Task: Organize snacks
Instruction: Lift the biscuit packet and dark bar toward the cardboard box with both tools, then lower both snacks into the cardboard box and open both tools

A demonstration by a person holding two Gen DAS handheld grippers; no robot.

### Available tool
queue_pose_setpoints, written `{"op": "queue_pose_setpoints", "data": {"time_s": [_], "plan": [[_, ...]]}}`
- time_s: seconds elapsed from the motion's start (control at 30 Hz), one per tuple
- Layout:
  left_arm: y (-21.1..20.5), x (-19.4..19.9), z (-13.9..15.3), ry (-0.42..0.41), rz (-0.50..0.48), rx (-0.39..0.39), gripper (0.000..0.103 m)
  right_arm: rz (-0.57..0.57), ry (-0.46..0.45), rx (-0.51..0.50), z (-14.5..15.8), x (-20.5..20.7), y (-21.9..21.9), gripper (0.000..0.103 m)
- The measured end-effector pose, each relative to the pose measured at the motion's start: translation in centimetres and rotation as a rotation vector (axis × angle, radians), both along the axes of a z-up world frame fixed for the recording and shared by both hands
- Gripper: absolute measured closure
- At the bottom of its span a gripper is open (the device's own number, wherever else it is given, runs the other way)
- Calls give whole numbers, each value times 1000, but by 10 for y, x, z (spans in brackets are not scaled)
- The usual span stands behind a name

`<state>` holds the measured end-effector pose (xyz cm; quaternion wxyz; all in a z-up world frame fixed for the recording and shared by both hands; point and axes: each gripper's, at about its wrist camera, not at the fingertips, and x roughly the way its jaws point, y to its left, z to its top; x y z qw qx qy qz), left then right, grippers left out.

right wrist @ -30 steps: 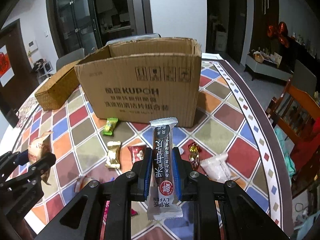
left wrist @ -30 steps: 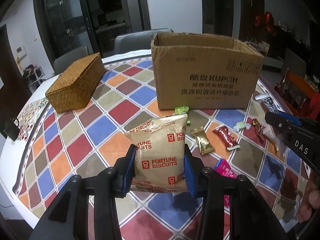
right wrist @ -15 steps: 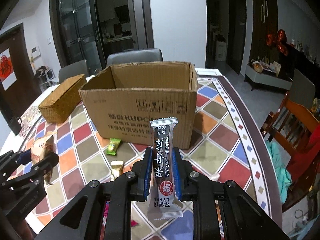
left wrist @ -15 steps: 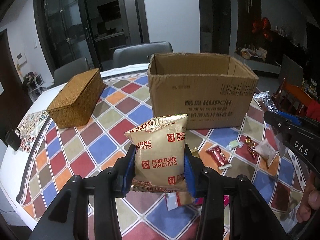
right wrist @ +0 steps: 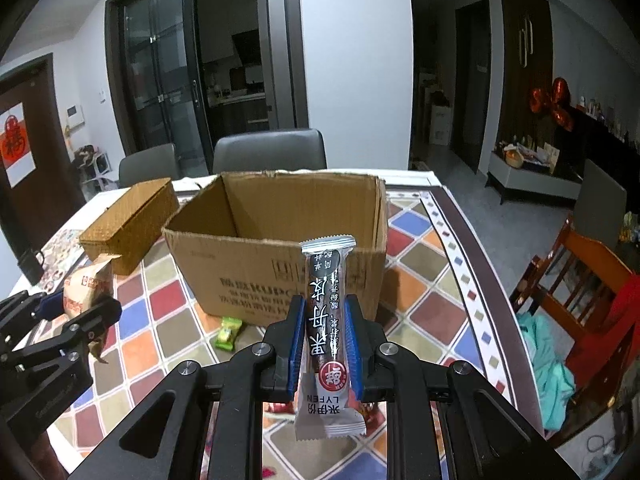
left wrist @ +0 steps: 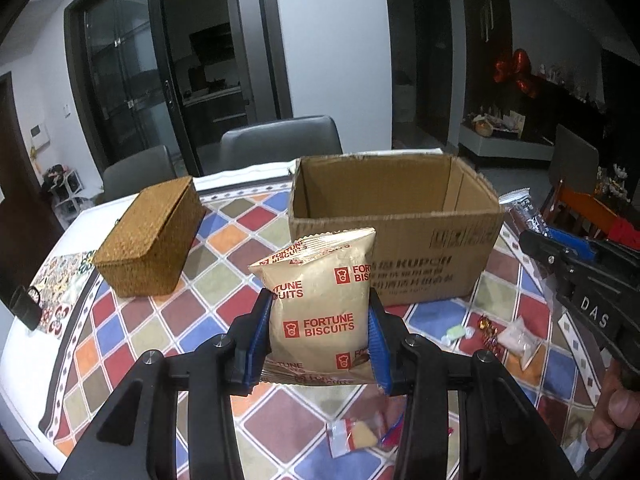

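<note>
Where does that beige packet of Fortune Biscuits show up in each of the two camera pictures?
Left wrist view: the beige Fortune Biscuits packet stands centre, low in the picture, clamped between the left gripper's blue pads.
Right wrist view: the same packet sits at the far left edge, partly hidden by that gripper.
Shared landmark: the open brown cardboard box behind it.

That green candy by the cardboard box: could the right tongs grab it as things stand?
Probably not yet. The right tongs are shut on a long dark snack bar, so nothing else fits between them. The green candy itself lies uncovered on the tablecloth before the cardboard box.
</note>
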<state>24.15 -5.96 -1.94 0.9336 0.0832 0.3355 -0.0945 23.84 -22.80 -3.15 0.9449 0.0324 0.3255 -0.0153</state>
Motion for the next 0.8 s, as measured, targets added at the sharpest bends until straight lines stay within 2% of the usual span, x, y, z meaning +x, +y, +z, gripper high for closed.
{"op": "queue_pose_setpoints", "data": {"time_s": [0.3,0.8], "plan": [[-5,22,20,-44,-10,-15,60,-1,-47,0,19,15,-3,83],[-16,60,34,-94,-8,-38,60,-26,-114,-22,43,44,-9,83]]}}
